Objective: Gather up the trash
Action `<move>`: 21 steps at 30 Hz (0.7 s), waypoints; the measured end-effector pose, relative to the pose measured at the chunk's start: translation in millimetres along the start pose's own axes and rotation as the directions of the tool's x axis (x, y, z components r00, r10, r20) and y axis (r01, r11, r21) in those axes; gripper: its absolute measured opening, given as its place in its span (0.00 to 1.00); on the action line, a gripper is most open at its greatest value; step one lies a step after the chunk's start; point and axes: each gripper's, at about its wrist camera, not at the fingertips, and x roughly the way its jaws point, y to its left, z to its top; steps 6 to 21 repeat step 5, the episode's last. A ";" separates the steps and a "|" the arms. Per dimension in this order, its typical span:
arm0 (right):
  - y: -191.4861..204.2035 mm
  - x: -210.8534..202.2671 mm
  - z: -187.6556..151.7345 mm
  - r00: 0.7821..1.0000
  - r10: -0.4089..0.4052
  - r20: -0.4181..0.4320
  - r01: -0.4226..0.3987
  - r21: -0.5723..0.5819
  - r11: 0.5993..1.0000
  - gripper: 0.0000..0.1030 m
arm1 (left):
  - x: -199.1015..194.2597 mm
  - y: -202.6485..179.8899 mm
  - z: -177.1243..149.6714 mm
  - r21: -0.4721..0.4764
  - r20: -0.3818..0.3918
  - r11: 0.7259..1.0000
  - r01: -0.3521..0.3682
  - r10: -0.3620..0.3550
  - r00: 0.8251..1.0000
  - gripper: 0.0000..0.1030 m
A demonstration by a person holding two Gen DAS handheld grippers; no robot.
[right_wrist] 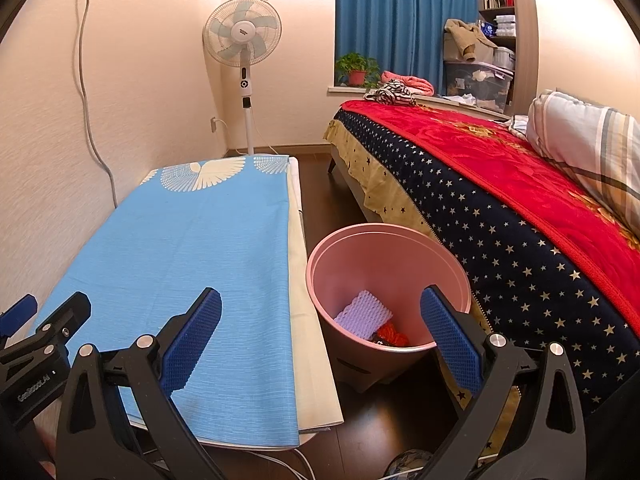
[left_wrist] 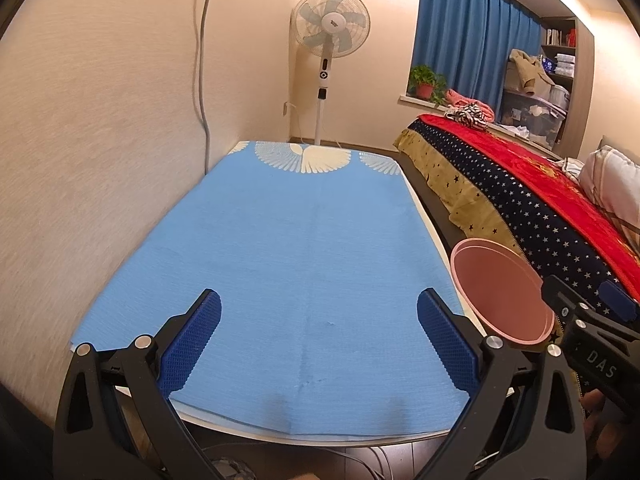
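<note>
Two big surfaces fill the room: a bed (right_wrist: pixel 500 200) on the right under a red blanket (right_wrist: pixel 520 176) and a starred navy cover, and a low table (right_wrist: pixel 312 280) along the left wall, laid with a blue cloth (left_wrist: pixel 280 260) printed with white wings at its far end. The table's long axis runs away from both cameras toward a standing fan (right_wrist: pixel 244 40). Blue curtain (right_wrist: pixel 400 20) and a potted plant (right_wrist: pixel 356 68) on the sill behind the bed.

Pink bin (right_wrist: pixel 384 280) stands upright on the dark floor in the gap between table and bed, mouth facing up, just beside the table's long edge. Inside, at the bottom: a white foam-net sleeve (right_wrist: pixel 362 314) lying tilted, its long side running roughly from near-left to far-right, with a red bundle (right_wrist: pixel 394 334) and something dark touching it on the near side; the dark item is too hidden to name.

Left gripper (left_wrist: pixel 319 332) hangs over the near end of the cloth, jaws spread wide, nothing between the blue pads. Right gripper (right_wrist: pixel 320 332) likewise spread and empty, over the table edge and the bin's near rim.
</note>
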 end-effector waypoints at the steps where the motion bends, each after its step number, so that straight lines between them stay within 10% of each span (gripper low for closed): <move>1: 0.0 -0.2 0.1 1.000 0.000 0.000 0.000 0.000 1.000 0.95 | 0.3 -0.6 0.4 0.001 0.000 1.000 -0.003 0.003 1.000 0.93; 21: -0.7 0.5 0.4 1.000 0.000 -0.002 0.000 0.001 1.000 0.95 | 1.2 -3.0 0.3 0.007 -0.003 1.000 -0.003 0.003 1.000 0.93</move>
